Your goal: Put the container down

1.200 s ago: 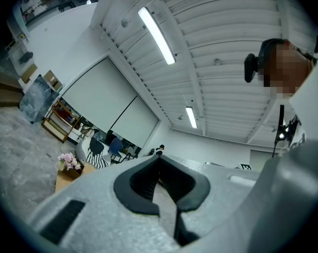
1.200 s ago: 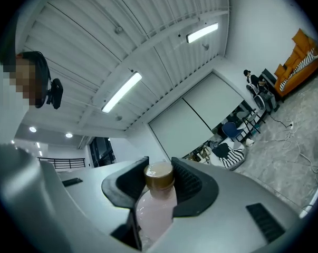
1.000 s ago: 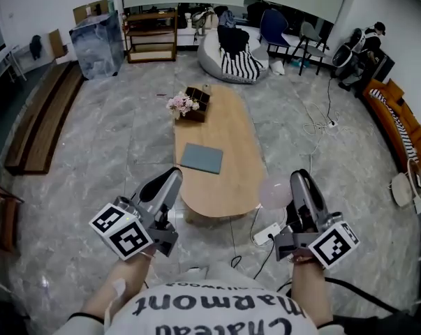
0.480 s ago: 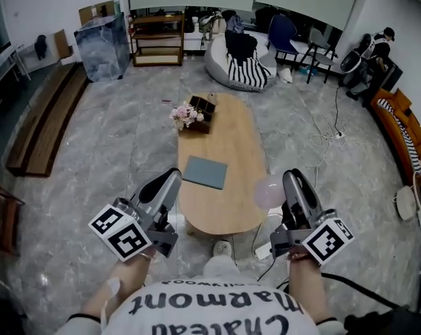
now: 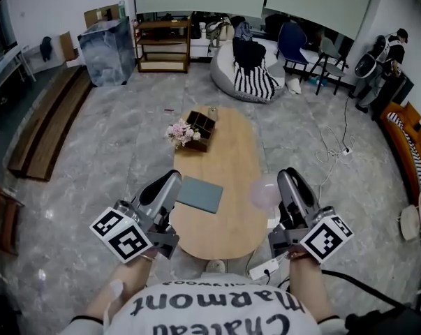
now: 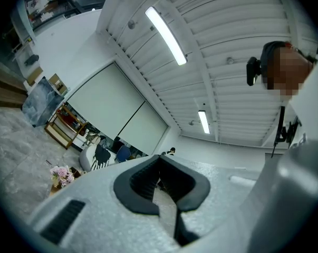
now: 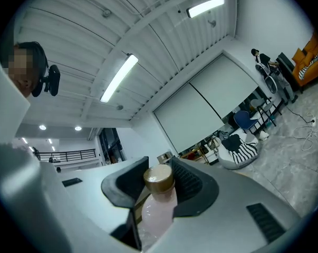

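Note:
In the head view my right gripper [image 5: 284, 180] is shut on the container [image 5: 264, 192], a pale pink bottle held in the air by the right edge of the oval wooden table [image 5: 224, 218]. The right gripper view shows that bottle's gold cap [image 7: 159, 178] standing up between the dark pads [image 7: 193, 186], its pink body [image 7: 157, 212] lower in the jaws. My left gripper [image 5: 170, 181] hovers over the table's left edge. In the left gripper view its jaws [image 6: 160, 165] meet at the tips with nothing between them.
On the table lie a grey flat pad [image 5: 202, 194] and, at the far end, a dark box with pink flowers [image 5: 190, 130]. A power strip [image 5: 264, 268] and cables lie on the floor at the right. Beyond are a striped beanbag [image 5: 255, 75] and a shelf [image 5: 163, 45].
The view has moved forward: the table has slid nearer and now lies under both grippers. The right gripper still holds the bottle, and both grippers keep their pose.

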Demonstrator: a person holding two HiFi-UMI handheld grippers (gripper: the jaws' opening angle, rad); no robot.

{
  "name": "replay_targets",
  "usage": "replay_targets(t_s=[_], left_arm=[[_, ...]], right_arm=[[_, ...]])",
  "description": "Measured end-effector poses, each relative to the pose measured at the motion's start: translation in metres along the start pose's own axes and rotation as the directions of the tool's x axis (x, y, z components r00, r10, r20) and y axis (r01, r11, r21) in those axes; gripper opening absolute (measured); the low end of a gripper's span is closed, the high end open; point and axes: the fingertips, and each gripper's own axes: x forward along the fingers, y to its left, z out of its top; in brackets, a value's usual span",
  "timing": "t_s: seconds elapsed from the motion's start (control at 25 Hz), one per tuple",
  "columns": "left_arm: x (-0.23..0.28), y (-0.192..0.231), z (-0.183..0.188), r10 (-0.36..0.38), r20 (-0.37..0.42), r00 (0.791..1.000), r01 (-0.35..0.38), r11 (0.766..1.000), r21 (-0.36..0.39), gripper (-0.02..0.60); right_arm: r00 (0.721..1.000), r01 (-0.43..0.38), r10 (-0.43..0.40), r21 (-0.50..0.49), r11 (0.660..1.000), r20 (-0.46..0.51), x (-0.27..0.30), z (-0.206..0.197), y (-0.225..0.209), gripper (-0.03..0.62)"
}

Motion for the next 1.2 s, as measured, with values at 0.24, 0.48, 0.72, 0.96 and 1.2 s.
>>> replay_targets(t_s=[0.24,0.48,0.72,0.96,1.2], left_arm=[[0.044,0.015,-0.006,0.029,0.023,0.999,-0.029,1.000,0.002,0.015],[0.072,0.022,-0.012,0.051,0.048,0.998,-0.051,0.999,0.006,0.015],[0.088,0.030,-0.027,0.073,0.030,0.997,-0.073,0.997,0.007,0.015],[0.086,0.047,-0.029,0.136,0.014,0.991,-0.136,0.991,-0.014,0.015],[0.087,0.064,-0.030,0.161,-0.025,0.987,-0.161,0.987,-0.023,0.015]], right_arm=[[0.999,-0.028,0.028,0.015,1.000,-0.041,0.031,0.010,-0.043,0.135],[0.995,-0.059,0.060,0.018,0.998,-0.074,0.054,0.016,-0.072,0.135],[0.993,-0.075,0.078,0.031,0.997,-0.086,0.066,0.013,-0.092,0.135],[0.989,-0.045,0.055,0.075,0.996,-0.137,0.078,-0.006,-0.111,0.135],[0.987,-0.027,0.044,0.108,0.994,-0.153,0.090,-0.025,-0.117,0.135]])
